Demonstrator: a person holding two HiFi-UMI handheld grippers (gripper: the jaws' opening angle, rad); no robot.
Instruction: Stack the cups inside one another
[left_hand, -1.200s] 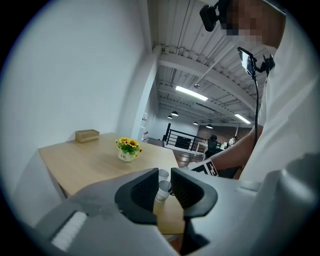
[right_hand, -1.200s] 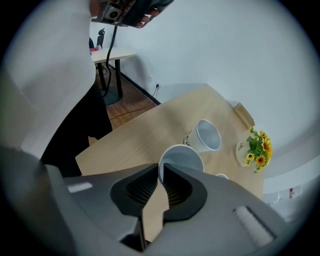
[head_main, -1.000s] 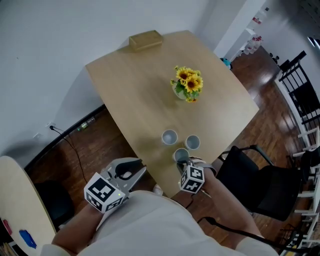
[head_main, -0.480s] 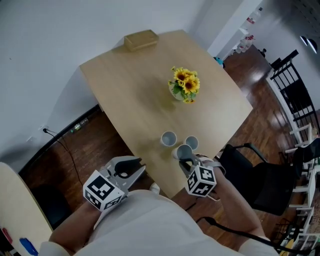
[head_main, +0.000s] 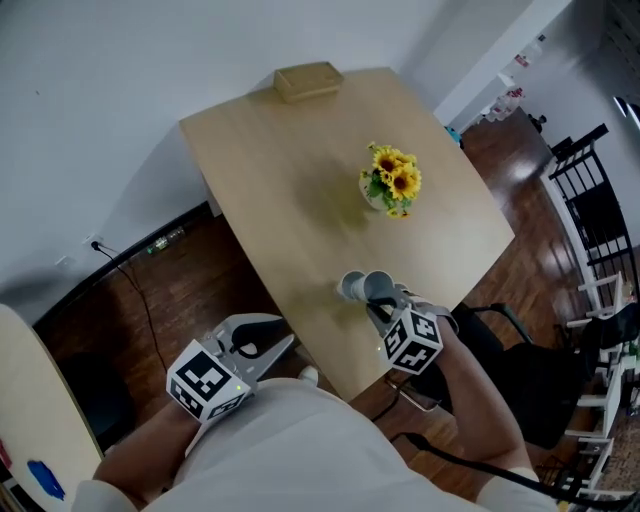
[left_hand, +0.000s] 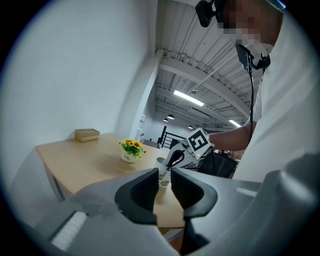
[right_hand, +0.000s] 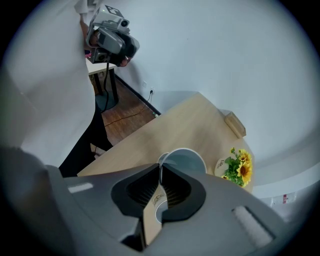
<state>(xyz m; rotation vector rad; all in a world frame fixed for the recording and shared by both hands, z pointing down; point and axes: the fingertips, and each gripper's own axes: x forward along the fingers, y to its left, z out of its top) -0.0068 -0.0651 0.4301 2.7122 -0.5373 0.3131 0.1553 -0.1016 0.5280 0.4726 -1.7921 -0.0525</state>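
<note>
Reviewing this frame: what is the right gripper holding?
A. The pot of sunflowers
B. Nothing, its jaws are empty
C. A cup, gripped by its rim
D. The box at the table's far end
C: in the right gripper view, the right gripper has its jaws closed on the rim of a cup, while the sunflowers and the box stand apart, farther back.

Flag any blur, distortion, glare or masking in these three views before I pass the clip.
Head view: evenly lit and sharp, a faint shadow beside the sunflower pot on the table. Left gripper view: fisheye bend, dark round border, near jaws out of focus, mosaic patch at top. Right gripper view: same border, jaws soft, cup rim crisp.
</note>
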